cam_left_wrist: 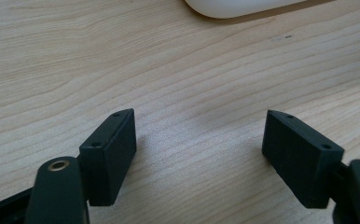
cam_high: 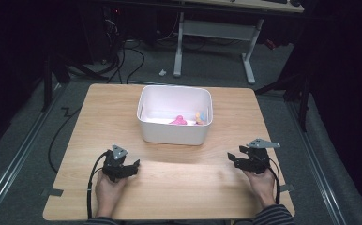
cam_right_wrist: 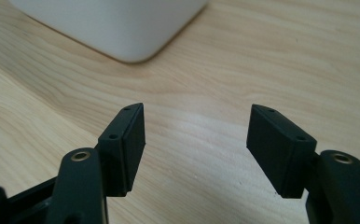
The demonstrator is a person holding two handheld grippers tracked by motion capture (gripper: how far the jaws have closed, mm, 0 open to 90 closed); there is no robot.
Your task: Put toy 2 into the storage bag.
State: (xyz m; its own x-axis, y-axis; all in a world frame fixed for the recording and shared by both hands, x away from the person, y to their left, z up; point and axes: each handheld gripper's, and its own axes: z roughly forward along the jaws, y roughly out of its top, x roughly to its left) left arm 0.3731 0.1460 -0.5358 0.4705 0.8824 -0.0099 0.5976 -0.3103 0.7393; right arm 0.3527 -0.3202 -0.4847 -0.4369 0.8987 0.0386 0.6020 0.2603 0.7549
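Note:
A white plastic bin [cam_high: 174,132] stands in the middle of the wooden table [cam_high: 99,117]. Inside it lie a pink item [cam_high: 178,120] and a small orange and blue item [cam_high: 199,116]. My left gripper [cam_high: 131,168] rests low over the table at the front left, jaws apart with bare wood between them [cam_left_wrist: 199,144]. At the front right my right gripper [cam_high: 233,158] is likewise open above the wood [cam_right_wrist: 197,135]. A corner of the bin [cam_right_wrist: 122,23] lies ahead of the right jaws, and its base edge [cam_left_wrist: 243,7] sits ahead of the left jaws.
The table's front half between the two hands is bare wood. Beyond the far edge are a desk frame [cam_high: 214,35] and cables [cam_high: 123,61] on the grey floor. Floor rails [cam_high: 15,164] run along both sides of the table.

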